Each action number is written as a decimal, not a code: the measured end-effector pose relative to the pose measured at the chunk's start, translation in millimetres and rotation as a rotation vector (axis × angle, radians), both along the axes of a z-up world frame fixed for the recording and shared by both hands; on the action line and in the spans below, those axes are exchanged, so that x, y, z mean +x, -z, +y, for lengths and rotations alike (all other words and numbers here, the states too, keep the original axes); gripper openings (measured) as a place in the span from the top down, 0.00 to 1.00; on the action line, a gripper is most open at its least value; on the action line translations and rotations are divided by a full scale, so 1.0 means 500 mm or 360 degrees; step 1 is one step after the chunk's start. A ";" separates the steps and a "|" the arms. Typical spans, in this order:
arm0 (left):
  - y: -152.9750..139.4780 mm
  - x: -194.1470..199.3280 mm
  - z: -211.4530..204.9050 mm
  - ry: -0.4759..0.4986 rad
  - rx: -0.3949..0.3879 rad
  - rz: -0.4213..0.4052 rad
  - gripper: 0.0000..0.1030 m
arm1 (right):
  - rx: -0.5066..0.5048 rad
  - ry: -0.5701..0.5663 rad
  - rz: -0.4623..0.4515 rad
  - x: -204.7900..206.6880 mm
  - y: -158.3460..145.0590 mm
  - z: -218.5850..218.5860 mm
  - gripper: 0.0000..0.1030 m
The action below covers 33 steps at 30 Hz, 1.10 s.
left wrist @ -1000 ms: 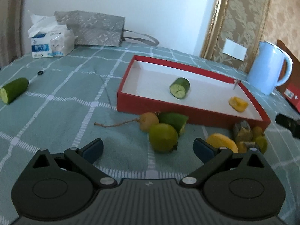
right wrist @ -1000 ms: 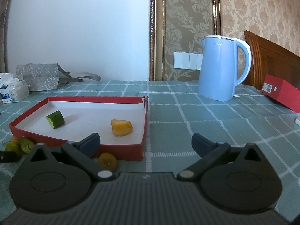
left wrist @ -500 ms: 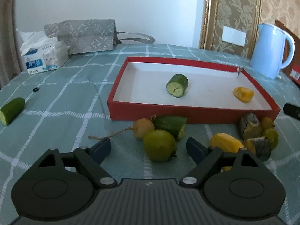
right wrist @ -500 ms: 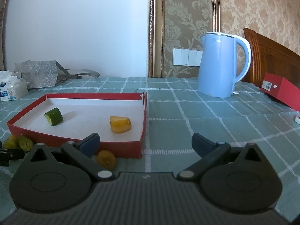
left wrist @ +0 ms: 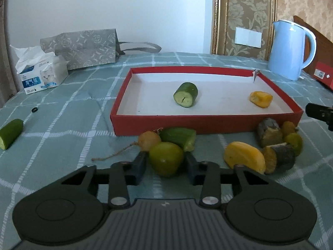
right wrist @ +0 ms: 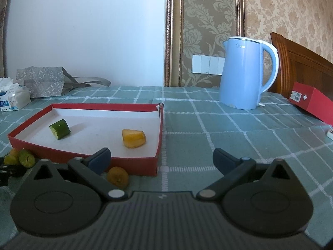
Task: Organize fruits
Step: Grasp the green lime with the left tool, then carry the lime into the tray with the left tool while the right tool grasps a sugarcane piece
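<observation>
**Left gripper closes on a lime**

The left gripper (left wrist: 165, 164) is closing around the lime (left wrist: 166, 161), near the red tray (left wrist: 206, 123), likely to lift it in; the right gripper (right wrist: 161, 159) waits spread, empty.

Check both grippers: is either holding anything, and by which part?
The left gripper is closing on the round green fruit, its fingers at the fruit's two sides, on the cloth. The right gripper is open and holds nothing.

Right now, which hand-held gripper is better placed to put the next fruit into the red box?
Left hand-held gripper: its jaws are closing around the green fruit. The right hand-held gripper hangs open, empty, beside the red box.
</observation>
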<state>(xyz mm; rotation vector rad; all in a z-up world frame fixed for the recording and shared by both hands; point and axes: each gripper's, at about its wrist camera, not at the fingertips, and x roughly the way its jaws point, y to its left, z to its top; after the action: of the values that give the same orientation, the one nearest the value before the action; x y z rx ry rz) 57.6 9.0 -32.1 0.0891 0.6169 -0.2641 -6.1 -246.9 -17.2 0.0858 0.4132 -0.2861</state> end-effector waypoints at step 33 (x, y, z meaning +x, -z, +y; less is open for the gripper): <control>0.001 -0.028 0.063 0.0020 -0.0134 -0.0026 0.67 | -0.0197 -0.0543 0.0157 -0.023 0.026 0.170 0.44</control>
<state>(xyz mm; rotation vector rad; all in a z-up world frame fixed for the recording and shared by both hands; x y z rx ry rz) 43.7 40.4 -32.9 0.0143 0.5882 -0.3009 -17.7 -161.8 -30.0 -0.1203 0.4989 0.0209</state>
